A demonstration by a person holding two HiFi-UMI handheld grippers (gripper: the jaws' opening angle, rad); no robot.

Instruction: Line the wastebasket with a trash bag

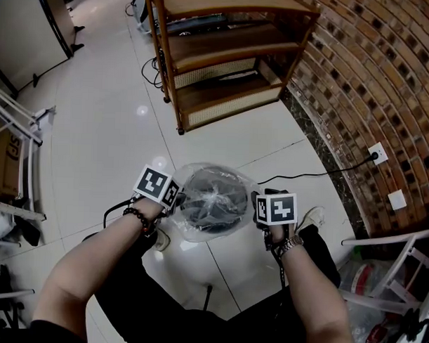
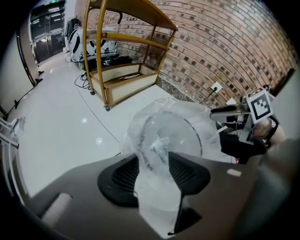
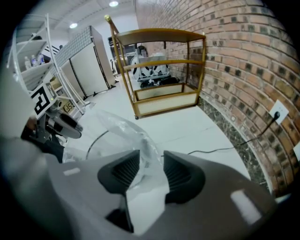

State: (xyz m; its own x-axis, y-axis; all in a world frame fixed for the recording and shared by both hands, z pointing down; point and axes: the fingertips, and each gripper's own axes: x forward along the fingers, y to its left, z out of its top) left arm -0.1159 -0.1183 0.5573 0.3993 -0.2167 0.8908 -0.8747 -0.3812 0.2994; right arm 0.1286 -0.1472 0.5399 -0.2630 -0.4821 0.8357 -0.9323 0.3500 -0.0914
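Note:
A dark round wastebasket (image 1: 212, 202) stands on the white floor between my two grippers, with a clear trash bag (image 1: 198, 233) draped over its rim. At its left rim is my left gripper (image 1: 175, 201). In the left gripper view, that gripper (image 2: 154, 161) has its jaws apart, and a loose fold of the bag (image 2: 159, 197) lies between them. My right gripper (image 1: 257, 208) is at the right rim. The right gripper view shows this gripper (image 3: 151, 164) also with its jaws apart and bag film (image 3: 145, 197) running through the gap. The basket's inside is veiled by crinkled plastic.
A wooden shelf unit (image 1: 225, 55) stands behind the basket, and a brick wall (image 1: 372, 81) curves along the right. A black cable (image 1: 320, 172) runs from a wall socket (image 1: 377, 153) across the floor. White metal racks (image 1: 18, 160) are on the left and a white frame (image 1: 393, 279) on the right.

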